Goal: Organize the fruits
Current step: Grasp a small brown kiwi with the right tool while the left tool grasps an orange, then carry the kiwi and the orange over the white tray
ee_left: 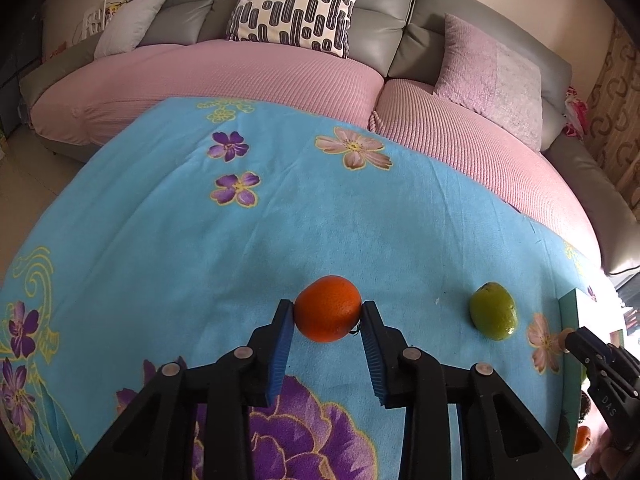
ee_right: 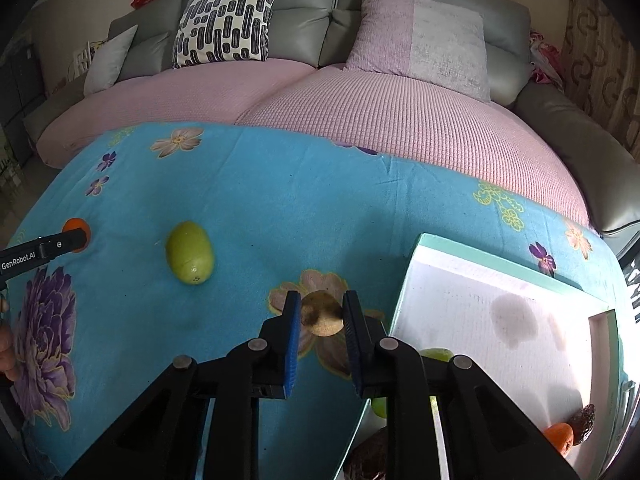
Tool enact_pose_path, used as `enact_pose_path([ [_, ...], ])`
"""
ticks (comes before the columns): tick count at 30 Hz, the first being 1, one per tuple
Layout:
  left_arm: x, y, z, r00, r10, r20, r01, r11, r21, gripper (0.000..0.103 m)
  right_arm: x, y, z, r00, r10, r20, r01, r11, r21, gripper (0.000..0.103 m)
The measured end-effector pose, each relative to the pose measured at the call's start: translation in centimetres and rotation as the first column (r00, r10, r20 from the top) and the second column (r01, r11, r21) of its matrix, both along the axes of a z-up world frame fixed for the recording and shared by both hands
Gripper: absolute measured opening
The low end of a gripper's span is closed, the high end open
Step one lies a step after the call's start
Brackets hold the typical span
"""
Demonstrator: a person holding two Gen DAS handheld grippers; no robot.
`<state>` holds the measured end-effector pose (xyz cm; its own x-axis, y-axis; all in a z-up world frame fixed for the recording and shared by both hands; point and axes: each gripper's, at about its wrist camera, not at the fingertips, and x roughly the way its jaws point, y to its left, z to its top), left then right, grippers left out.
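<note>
Looks like the pick-up step on both sides: left gripper [ee_left: 328,314] is clamped on the orange [ee_left: 328,307], right gripper [ee_right: 320,314] pinches a small brown fruit [ee_right: 322,314], so next both need carrying to the white tray [ee_right: 500,276] at 3 o'clock, green fruit [ee_right: 190,252] waiting on the blue cloth [ee_right: 280,208].

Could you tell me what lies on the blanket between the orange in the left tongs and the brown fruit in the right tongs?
The green fruit lies between the orange and the brown fruit, clearest in the right wrist view.
</note>
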<state>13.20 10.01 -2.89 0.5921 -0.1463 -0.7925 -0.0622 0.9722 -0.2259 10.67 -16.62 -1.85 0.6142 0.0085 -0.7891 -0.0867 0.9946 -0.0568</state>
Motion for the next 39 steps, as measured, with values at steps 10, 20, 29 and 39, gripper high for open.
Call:
enact_pose_path([
  [10,-1.1,-1.0,2.2,0.998,-0.024,0.049,0.024,1.0,0.006,0.036,-4.4,0.1,1.9,0.998,-0.049,0.051,0.046,0.997,0.063,0.022],
  [20,-1.7,-3.7,3.3,0.994,-0.081,0.072,0.078,0.996,0.051,0.036,-6.4,-1.2,2.6,0.994,-0.073,0.079,0.064,0.991,0.117,0.022],
  [29,-2.2,-7.1,4.3,0.982,-0.163,0.094,0.155,0.984,0.086,0.036,-6.8,-2.9,2.9,0.991,-0.107,0.081,0.095,0.985,0.143,0.022],
  [39,-4.0,-12.3,5.7,0.947,-0.296,0.126,0.284,0.953,0.106,0.036,-9.0,-8.3,3.5,0.965,-0.252,0.079,0.237,0.959,0.157,0.022],
])
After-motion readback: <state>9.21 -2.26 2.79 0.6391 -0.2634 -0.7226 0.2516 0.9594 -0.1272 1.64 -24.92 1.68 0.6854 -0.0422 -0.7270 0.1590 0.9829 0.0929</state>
